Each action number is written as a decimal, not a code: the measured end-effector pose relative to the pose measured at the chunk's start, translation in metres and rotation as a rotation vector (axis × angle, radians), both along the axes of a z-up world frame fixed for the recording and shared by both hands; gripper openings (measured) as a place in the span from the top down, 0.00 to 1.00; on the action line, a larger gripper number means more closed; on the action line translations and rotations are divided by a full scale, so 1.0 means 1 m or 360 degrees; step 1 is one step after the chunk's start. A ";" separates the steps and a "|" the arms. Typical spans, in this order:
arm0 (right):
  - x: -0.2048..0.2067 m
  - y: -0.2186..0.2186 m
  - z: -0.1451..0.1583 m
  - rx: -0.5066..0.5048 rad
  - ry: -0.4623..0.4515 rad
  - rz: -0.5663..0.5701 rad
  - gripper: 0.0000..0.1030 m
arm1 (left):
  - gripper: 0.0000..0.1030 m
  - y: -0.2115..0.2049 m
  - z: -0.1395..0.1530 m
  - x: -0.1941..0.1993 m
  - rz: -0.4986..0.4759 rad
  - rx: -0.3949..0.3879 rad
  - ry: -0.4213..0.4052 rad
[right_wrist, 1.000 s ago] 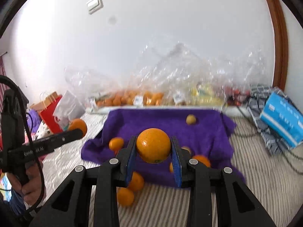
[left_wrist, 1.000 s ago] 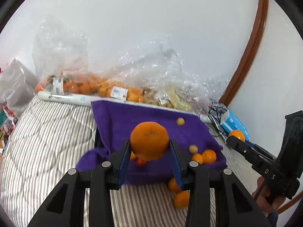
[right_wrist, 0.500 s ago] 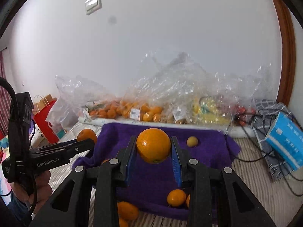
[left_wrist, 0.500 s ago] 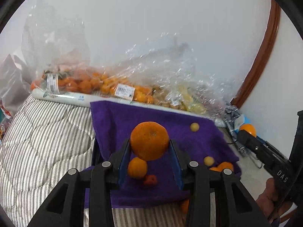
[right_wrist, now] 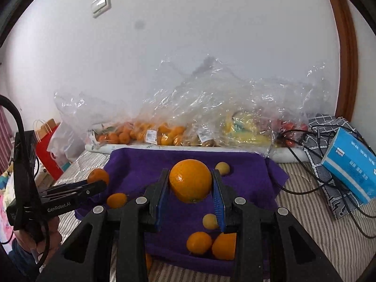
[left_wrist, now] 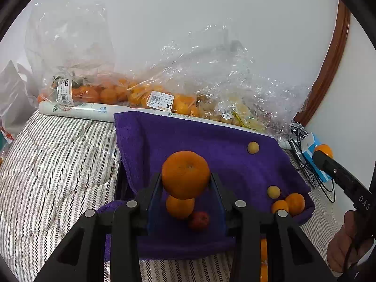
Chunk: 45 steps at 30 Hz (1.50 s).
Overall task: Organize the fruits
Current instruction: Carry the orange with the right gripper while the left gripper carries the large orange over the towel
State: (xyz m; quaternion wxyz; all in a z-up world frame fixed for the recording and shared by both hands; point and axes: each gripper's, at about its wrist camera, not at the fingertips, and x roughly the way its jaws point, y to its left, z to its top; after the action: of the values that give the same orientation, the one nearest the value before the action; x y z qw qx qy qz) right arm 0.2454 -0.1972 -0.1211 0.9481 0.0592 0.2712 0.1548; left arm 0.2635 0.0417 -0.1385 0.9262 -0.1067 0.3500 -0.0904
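Both tools loaded, nothing released yet. Left tool [left_wrist: 185, 188] is clamped on a flattish mandarin [left_wrist: 185, 175], carried clear of the purple towel [left_wrist: 199, 141]; right tool [right_wrist: 190, 188] is clamped on a smooth round orange [right_wrist: 190, 181], likewise held aloft. Nearest to the left camera, below the held mandarin at 6 o'clock, a smaller orange [left_wrist: 180, 206] and a small red fruit [left_wrist: 199, 221] lie touching on the towel. At 4 o'clock from them, two small oranges [left_wrist: 289, 205] sit together at the towel's edge, a yellow fruit [left_wrist: 273, 191] just beside. Farther out, at 2 o'clock, one yellow fruit [left_wrist: 253, 147] lies alone. At least one orange [left_wrist: 263, 258] is off the towel on the striped bed [left_wrist: 58, 164], near edge. Beyond the towel, against the wall, clear plastic bags [right_wrist: 211, 117] hold sorted citrus and yellow produce. Judgement: sorting is partway; two fruits in transit, roughly eight loose ones left, destination not evident.
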 end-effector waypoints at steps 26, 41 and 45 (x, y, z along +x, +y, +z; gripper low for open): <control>0.016 0.007 -0.035 -0.0036 0.0104 0.0015 0.67 | 0.63 -0.001 -0.017 0.003 -0.0040 -0.0019 -0.0018; 0.025 0.025 -0.058 -0.0175 0.0226 0.0050 0.67 | 0.63 -0.002 -0.022 0.005 -0.0042 -0.0041 0.0010; 0.029 0.026 -0.062 -0.0207 0.0264 0.0043 0.67 | 0.63 -0.001 -0.024 0.006 -0.0044 -0.0046 0.0020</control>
State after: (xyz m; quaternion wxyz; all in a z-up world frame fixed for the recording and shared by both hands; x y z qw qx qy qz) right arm 0.2743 -0.1709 -0.1832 0.9221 0.0065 0.3591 0.1442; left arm 0.2694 0.0406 -0.1620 0.9210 -0.1159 0.3561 -0.1076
